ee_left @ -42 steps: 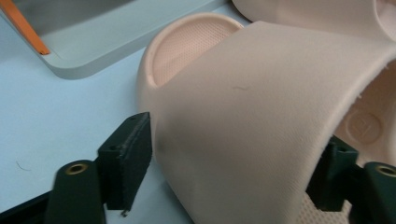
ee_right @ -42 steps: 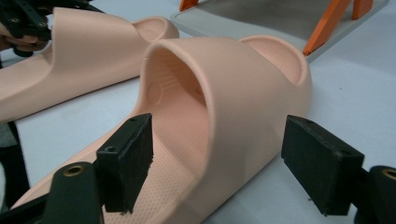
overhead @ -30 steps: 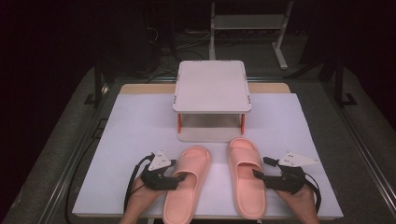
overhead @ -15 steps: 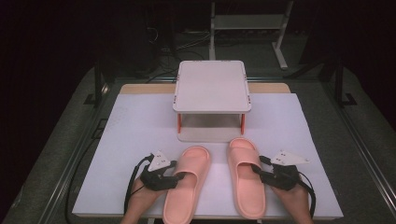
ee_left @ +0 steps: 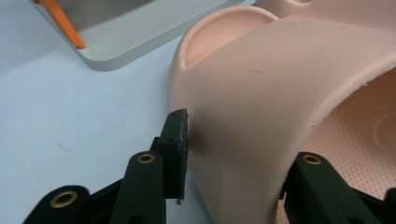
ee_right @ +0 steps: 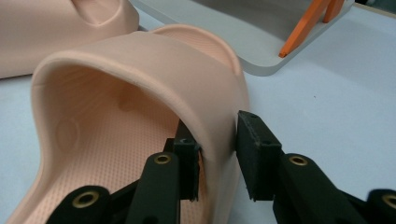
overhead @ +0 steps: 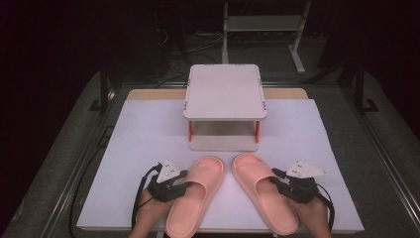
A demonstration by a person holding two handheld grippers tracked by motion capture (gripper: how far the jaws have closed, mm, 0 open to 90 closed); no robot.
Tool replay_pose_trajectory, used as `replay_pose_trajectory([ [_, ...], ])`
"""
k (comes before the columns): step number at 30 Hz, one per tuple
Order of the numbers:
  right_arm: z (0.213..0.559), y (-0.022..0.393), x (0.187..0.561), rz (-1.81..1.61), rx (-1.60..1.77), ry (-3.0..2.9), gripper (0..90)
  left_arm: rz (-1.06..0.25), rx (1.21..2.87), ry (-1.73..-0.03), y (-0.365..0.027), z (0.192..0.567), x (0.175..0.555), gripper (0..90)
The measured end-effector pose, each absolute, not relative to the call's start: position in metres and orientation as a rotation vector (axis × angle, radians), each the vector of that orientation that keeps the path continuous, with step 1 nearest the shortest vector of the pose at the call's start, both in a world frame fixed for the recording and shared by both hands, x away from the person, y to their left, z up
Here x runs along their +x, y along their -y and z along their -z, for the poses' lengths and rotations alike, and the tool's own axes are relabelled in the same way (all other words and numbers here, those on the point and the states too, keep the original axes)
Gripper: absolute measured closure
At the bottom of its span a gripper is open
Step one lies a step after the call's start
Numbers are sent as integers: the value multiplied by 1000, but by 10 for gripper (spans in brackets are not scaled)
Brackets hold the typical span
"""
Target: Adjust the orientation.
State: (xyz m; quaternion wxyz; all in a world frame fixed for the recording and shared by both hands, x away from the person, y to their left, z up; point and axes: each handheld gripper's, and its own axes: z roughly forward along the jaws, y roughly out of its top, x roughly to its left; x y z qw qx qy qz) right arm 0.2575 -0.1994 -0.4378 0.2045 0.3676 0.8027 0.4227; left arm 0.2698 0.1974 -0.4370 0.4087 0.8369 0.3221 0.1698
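From the high view, two pink slippers are lying side by side on the white bench (overhead: 148, 129), toes pointing toward a small two-tier rack (overhead: 224, 91) that is standing near them at the middle of the bench. The left tongs (overhead: 184, 186) are reaching in at the outer side of the left slipper (overhead: 195, 191), and the right tongs (overhead: 277, 181) at the outer side of the right slipper (overhead: 262, 191); a hand is holding each from the bottom edge.

In the left gripper view, the left tongs (ee_left: 233, 154) are straddling the strap of the left slipper (ee_left: 280, 93). Their jaws have just been closing, and the near pad is lying against the strap's outer face; the far jaw is sitting inside, so whether it is pressing yet is hard to tell. The rack's lower shelf (ee_left: 126, 42) is showing beyond.

In the right gripper view, the right tongs (ee_right: 217, 154) have also just been closing, with the strap edge of the right slipper (ee_right: 140, 70) between them; the inner pad is touching, the outer one is standing just off, so they are not pinching yet.

To do this well, both tongs should probably be closing fully on the strap wall, low near the sole where it is stiffer, before any lift, since soft foam could be bending and slipping out of a shallow bite.
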Motion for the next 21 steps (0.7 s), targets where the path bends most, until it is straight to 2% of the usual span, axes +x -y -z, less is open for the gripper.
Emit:
replay_pose_trajectory([
  [2,438,199,257,-1178,1014,-2247,715,-435,2114,-805,-198,436,270,657],
  [12,434,197,255,-1185,975,-2273,785,-441,2120,-802,-208,431,271,733],
  [21,431,195,253,-1245,941,-2309,808,-445,2111,-802,-222,424,270,747],
])
